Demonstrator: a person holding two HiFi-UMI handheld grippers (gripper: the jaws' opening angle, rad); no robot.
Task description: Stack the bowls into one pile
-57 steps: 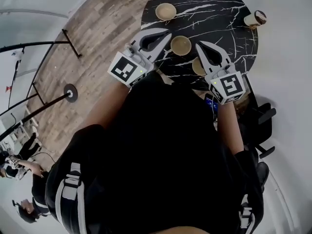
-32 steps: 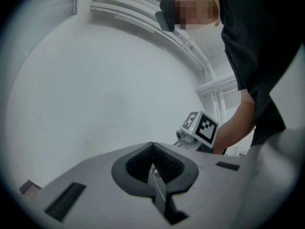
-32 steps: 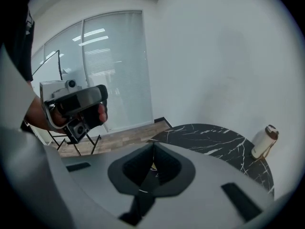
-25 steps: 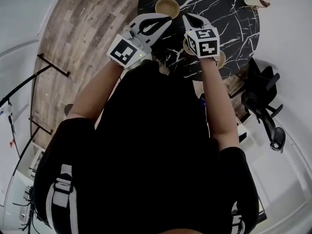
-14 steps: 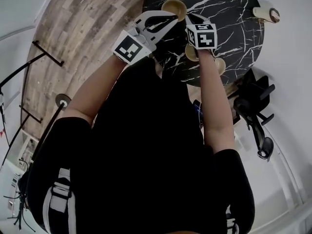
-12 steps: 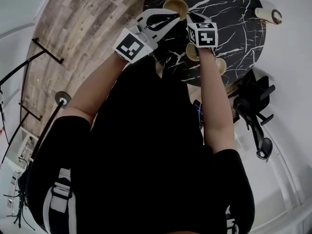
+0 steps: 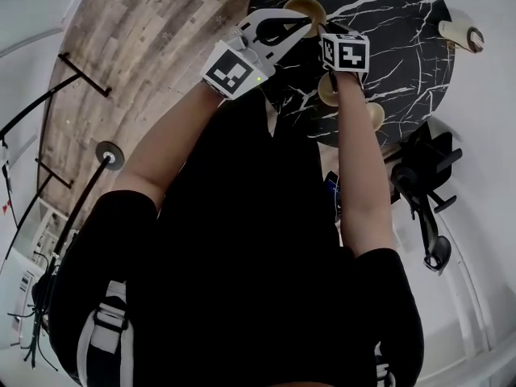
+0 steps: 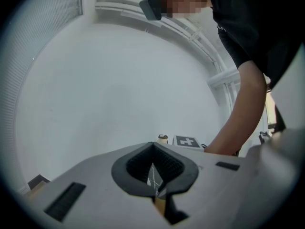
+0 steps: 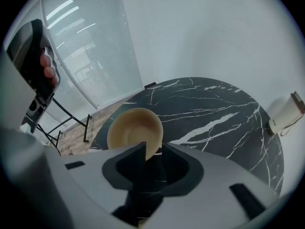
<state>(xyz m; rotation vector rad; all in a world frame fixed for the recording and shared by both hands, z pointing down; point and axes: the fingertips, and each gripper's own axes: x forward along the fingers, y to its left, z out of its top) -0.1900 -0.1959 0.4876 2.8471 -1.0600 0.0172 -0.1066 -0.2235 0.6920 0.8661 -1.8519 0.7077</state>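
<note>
Forward since earlier, my right gripper [image 9: 152, 149] has just been opening, bowl [image 9: 131, 128] rim between its loose jaws. Table [image 9: 214, 109] edge lies left, bare top right. My left gripper [image 8: 153, 146] is clenched shut.

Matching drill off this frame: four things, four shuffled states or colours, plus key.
Things:
1. left gripper
2. right gripper
3. table
4. cup

States:
A. white, at the table's edge
B. jaws apart, the rim of a tan bowl just at them
C. jaws together
D. black with white veins

Pairs: 1-C, 2-B, 3-D, 4-A.
The right gripper's jaws have just been opening; they do not press on the bowl.
</note>
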